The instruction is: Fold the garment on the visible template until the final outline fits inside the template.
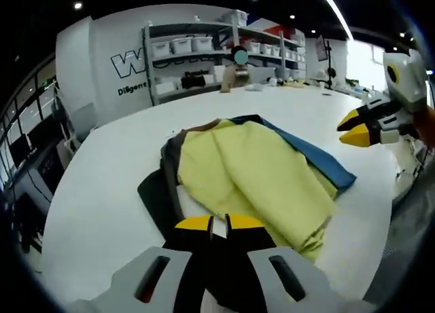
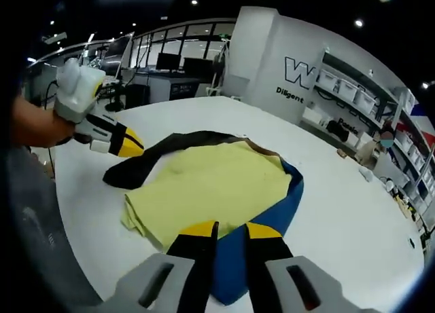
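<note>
Garment (image 1: pixel 262 174) first: a yellow piece of clothing lies bunched and partly folded near the middle of the white tabletop (image 1: pixel 109 184), with a dark, nearly black part trailing out on one side and a blue panel (image 2: pixel 268 225) showing along the opposite edge. In the left gripper view the blue strip (image 1: pixel 316 157) peeks out from under the yellow on the far right side. No template outline can be made out on the tabletop (it may be hidden under the cloth, or too faint to tell).

The left gripper (image 1: pixel 219 223) hovers just over the near edge of the garment, fingers almost closed with only a thin gap between the yellow tips and nothing caught between them. The right gripper (image 2: pixel 231 229) hangs above the blue edge, fingers parted and empty. Each gripper also shows in the other's view, held off to the side above the tabletop.

By my reading, the fold is mid-way: the cloth is gathered but untidy, and neither gripper has a hold. The next move calls for pinching a loose edge, likely the dark trailing part or the blue side, and bringing it inward over the yellow, keeping the layers flat.

Shelving with white bins (image 1: pixel 204 45) stands well beyond the tabletop.
</note>
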Tool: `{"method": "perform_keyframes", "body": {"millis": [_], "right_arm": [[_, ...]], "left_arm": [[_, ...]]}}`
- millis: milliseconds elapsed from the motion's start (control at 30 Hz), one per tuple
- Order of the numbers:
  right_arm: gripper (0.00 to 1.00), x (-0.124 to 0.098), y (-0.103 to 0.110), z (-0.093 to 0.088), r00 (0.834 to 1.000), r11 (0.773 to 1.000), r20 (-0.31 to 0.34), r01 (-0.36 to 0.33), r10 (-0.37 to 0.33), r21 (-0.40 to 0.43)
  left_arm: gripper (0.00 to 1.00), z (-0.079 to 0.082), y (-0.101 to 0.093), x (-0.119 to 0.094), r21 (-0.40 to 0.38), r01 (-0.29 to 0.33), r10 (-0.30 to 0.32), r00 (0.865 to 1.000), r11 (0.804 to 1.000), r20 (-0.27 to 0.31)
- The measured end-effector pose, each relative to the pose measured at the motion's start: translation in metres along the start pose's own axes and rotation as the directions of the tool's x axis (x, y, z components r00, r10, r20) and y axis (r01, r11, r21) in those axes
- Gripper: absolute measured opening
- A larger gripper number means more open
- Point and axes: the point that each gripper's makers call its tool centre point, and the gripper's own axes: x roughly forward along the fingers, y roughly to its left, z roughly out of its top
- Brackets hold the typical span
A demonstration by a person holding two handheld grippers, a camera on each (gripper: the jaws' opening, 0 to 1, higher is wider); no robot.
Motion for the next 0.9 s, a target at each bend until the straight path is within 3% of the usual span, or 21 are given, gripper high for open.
{"method": "perform_keyframes", "body": {"millis": [233, 300, 433, 533, 733, 833, 900], "right_arm": [[0.12, -0.032, 0.017, -0.006, 1.000, 1.000, 0.027, -0.005, 0.004, 0.027], [0.16, -0.042, 0.020, -0.003, 0.998, 0.998, 0.063, 0.010, -0.014, 0.062], [0.19, -0.050, 0.024, 0.008, 0.993, 0.998, 0.113, 0.032, -0.039, 0.059], [0.32, -0.054, 0.021, 0.027, 0.977, 0.996, 0.204, 0.053, -0.067, 0.075], [0.49, -0.057, 0.023, 0.038, 0.964, 0.996, 0.253, 0.067, -0.081, 0.064], [0.68, -0.058, 0.020, 0.042, 0.955, 0.991, 0.277, 0.074, -0.103, 0.115], [0.76, -0.056, 0.020, 0.037, 0.963, 0.986, 0.245, 0.075, -0.110, 0.146]], "left_arm": [[0.05, -0.018, -0.005, -0.013, -0.025, -0.013, 0.012, 0.999, 1.000, -0.030], [0.06, -0.029, -0.001, -0.021, -0.066, -0.048, 0.044, 0.997, 0.997, -0.066], [0.07, -0.037, 0.003, -0.026, -0.056, -0.066, 0.060, 0.993, 0.996, -0.098], [0.11, -0.042, 0.009, -0.030, -0.067, -0.093, 0.084, 0.989, 0.993, -0.120], [0.15, -0.059, 0.013, -0.033, -0.072, -0.111, 0.096, 0.978, 0.991, -0.183], [0.15, -0.064, 0.007, -0.031, -0.089, -0.094, 0.074, 0.977, 0.992, -0.201], [0.16, -0.064, 0.004, -0.029, -0.084, -0.089, 0.070, 0.976, 0.993, -0.205]]}}
